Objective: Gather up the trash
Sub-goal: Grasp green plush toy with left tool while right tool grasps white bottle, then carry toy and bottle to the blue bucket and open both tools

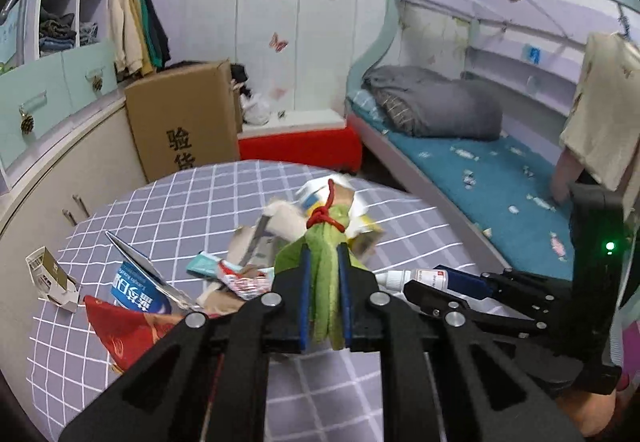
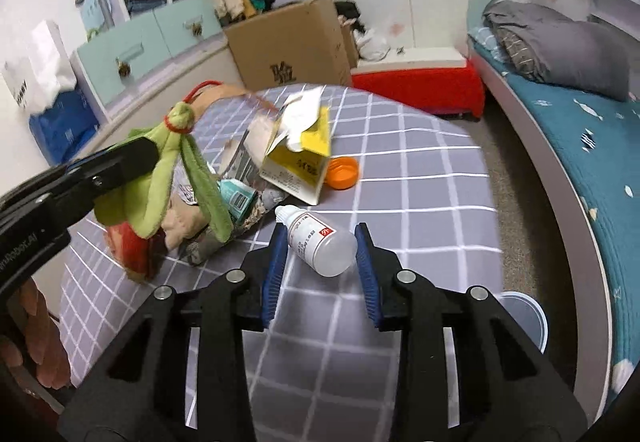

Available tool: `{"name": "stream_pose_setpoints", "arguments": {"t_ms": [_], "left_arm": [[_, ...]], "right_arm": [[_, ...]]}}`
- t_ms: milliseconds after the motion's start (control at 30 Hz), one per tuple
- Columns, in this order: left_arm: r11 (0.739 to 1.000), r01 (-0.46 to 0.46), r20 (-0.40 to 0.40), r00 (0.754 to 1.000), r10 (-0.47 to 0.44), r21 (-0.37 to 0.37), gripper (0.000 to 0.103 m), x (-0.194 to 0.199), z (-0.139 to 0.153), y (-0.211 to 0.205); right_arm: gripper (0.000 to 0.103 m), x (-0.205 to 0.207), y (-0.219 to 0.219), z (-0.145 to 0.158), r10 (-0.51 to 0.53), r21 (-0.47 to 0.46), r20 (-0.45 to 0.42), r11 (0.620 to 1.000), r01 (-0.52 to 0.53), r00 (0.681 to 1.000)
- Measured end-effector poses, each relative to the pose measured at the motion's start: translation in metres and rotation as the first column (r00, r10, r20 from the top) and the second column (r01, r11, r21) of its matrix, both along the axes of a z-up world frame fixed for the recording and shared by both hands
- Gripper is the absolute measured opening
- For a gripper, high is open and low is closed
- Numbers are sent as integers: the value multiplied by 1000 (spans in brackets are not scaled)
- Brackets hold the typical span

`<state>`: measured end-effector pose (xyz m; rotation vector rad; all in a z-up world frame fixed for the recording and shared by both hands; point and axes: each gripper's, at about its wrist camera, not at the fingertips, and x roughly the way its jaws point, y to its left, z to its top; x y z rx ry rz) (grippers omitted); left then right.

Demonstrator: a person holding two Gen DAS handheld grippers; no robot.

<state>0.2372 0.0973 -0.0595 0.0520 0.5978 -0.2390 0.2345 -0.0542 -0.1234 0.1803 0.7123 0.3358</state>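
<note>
the round table (image 2: 420,170), under a grey cloth with a white grid, is the landmark here. beyond its far edge stands a cardboard box (image 2: 288,46), with a red bench (image 2: 420,82) just right of the box. to the right of the table runs a bed with a teal cover (image 2: 580,146), and a grey quilt (image 2: 560,42) lies at the bed's far end. below the table's right edge, on the floor, a pale round bin (image 2: 524,318) shows in part.

on the table, toward its left half, the trash lies in a loose heap (image 2: 240,194): a torn yellow and white carton (image 2: 296,162) at the far side of it, scraps of paper and wrappers around it, a blue packet (image 1: 136,290) and a red wrapper (image 1: 124,330) nearer the left edge. an orange cap (image 2: 342,172) sits on the cloth just right of the carton.

the left gripper (image 1: 325,290) is clenched on a green cloth toy (image 1: 326,262) tied with red string, held up above the heap.

the right gripper (image 2: 322,246) is spread apart, its blue pads either side of a small white bottle (image 2: 320,242) that lies on its side on the table, near the heap's right edge; whether the pads touch it is unclear.
</note>
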Motion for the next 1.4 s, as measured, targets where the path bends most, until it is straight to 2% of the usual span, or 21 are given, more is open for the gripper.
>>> {"name": "stream_pose_setpoints", "arguments": {"t_ms": [100, 233, 433, 600, 700, 767, 833, 967, 1100, 1200, 1233, 1267, 1300, 1333, 1400], "left_arm": [[999, 39, 32, 999, -38, -15, 12, -19, 10, -16], [992, 120, 26, 993, -119, -50, 12, -38, 15, -46], [967, 249, -25, 968, -250, -57, 12, -54, -5, -123], [935, 351, -134, 926, -354, -46, 12, -51, -50, -201], [925, 379, -223, 900, -375, -26, 12, -39, -87, -241], [917, 398, -293, 875, -386, -22, 12, -28, -115, -264], [916, 401, -355, 854, -380, -18, 12, -15, -142, -282], [914, 404, -465, 815, -345, 28, 12, 10, -197, -318], [908, 413, -530, 787, -317, 70, 13, 35, -238, -344], [913, 403, -547, 778, -309, 58, 21, 52, -251, -359], [917, 396, -545, 781, -305, 54, 36, 57, -253, -361], [921, 388, -544, 782, -305, 42, 58, 63, -255, -360], [924, 380, -542, 785, -300, 39, 68, 67, -256, -362], [930, 364, -540, 793, -281, 51, 73, 71, -257, -362], [937, 344, -563, 788, -251, 64, 73, 78, -264, -361]], "right_arm": [[34, -19, -23, 7, -38, 44, 31, 998, 37, 999], [34, -50, -61, 9, -109, 109, 65, 989, 101, 992], [34, -88, -130, -4, -246, 159, 64, 959, 233, 967], [34, -108, -195, -47, -370, 174, -18, 913, 368, 929], [34, -117, -231, -81, -440, 169, -80, 878, 447, 895], [34, -121, -247, -100, -474, 161, -109, 859, 486, 874], [34, -121, -262, -122, -513, 134, -140, 838, 530, 847], [34, -116, -284, -159, -542, 134, -194, 811, 570, 818], [34, -103, -302, -185, -579, 135, -217, 780, 611, 786], [34, -95, -315, -201, -600, 145, -233, 757, 637, 765], [34, -93, -318, -206, -605, 146, -238, 751, 644, 760], [34, -91, -320, -210, -606, 144, -246, 749, 647, 757], [34, -88, -322, -214, -603, 150, -260, 747, 648, 754], [34, -84, -323, -218, -601, 154, -270, 744, 650, 752], [34, -79, -324, -223, -596, 152, -279, 747, 648, 753]]}}
